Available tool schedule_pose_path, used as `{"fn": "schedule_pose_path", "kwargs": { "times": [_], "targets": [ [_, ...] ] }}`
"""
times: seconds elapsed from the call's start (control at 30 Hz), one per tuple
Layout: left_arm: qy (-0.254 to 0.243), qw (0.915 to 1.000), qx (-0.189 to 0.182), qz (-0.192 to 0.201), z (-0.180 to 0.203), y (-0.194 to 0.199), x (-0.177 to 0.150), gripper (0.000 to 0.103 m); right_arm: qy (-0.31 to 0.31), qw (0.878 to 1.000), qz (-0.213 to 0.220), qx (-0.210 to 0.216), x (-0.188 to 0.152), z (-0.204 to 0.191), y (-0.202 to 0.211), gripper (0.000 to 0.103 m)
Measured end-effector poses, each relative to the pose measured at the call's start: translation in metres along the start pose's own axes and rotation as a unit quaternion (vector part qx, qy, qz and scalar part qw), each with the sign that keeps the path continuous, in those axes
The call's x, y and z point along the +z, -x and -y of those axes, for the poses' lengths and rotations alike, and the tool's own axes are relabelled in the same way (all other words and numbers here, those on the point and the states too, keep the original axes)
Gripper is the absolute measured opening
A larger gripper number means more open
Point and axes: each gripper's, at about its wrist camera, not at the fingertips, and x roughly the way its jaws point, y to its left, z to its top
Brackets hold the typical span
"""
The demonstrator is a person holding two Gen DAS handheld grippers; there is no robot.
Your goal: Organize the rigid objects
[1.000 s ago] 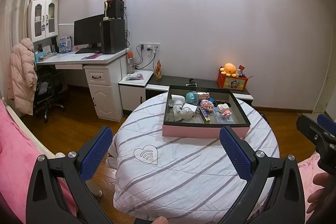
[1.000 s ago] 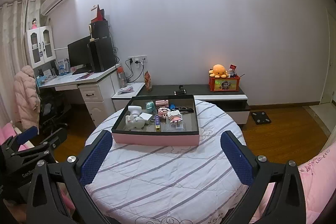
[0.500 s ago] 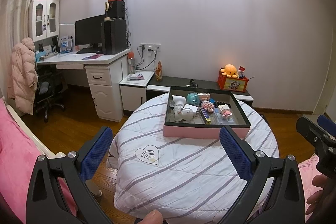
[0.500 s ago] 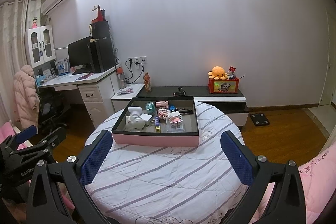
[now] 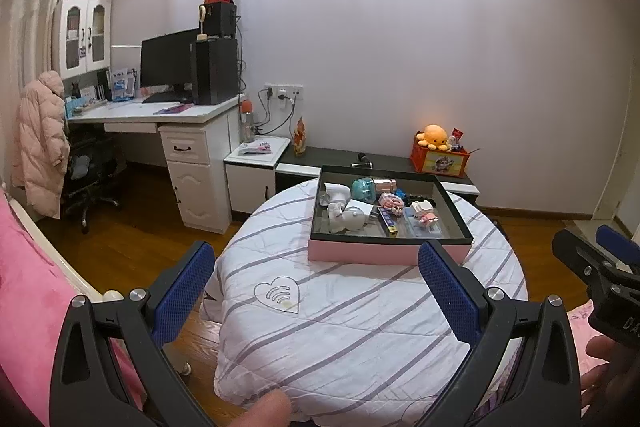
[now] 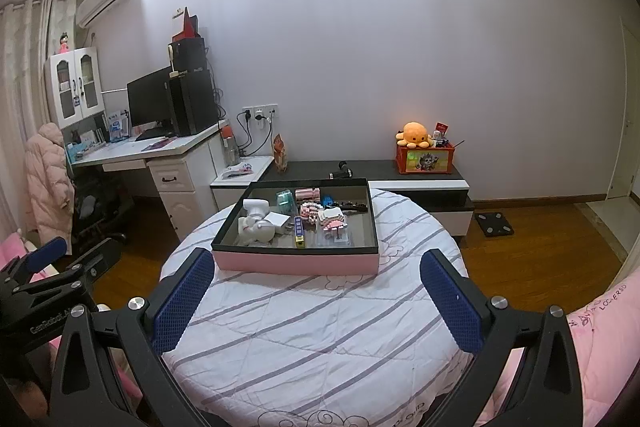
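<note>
Two blue-padded jaws of the left gripper point(image 5: 316, 279) stand wide apart in the left wrist view, with nothing between them, hovering above the near edge of a round desk point(image 5: 360, 327) covered in a white striped quilt. On the far half of that desk sits a shallow pink-sided tray point(image 5: 388, 253) with a dark rim; inside it lie a white figure point(image 5: 340, 213), a teal container point(image 5: 364, 189), a pink block toy point(image 5: 424, 213) and other small items too small to tell. The right gripper point(image 5: 600, 275) shows at the right edge. In the right wrist view, the right gripper point(image 6: 316, 281) also has its jaws spread wide and empty, near the tray point(image 6: 296, 261), which sits just beyond the tips. The left gripper point(image 6: 52, 279) shows at the left edge. An orange plush octopus point(image 6: 414, 135) sits on a red box on a low cabinet by the wall.
</note>
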Motion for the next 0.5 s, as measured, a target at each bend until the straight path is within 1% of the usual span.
{"fn": "schedule_pose_path", "kwargs": {
  "times": [0.2, 0.5],
  "targets": [
    [-0.015, 0.9996, 0.025, 0.0, 0.0043, 0.0006, 0.0006, 0.103, 0.0, 1.0, -0.001, 0.0, -0.0011, -0.0002, -0.0004, 0.103],
    [-0.004, 0.9999, 0.01, -0.006, -0.0012, 0.0008, -0.0009, 0.103, 0.0, 1.0, -0.001, 0.001, -0.0008, 0.0, -0.0007, 0.103]
  ]
}}
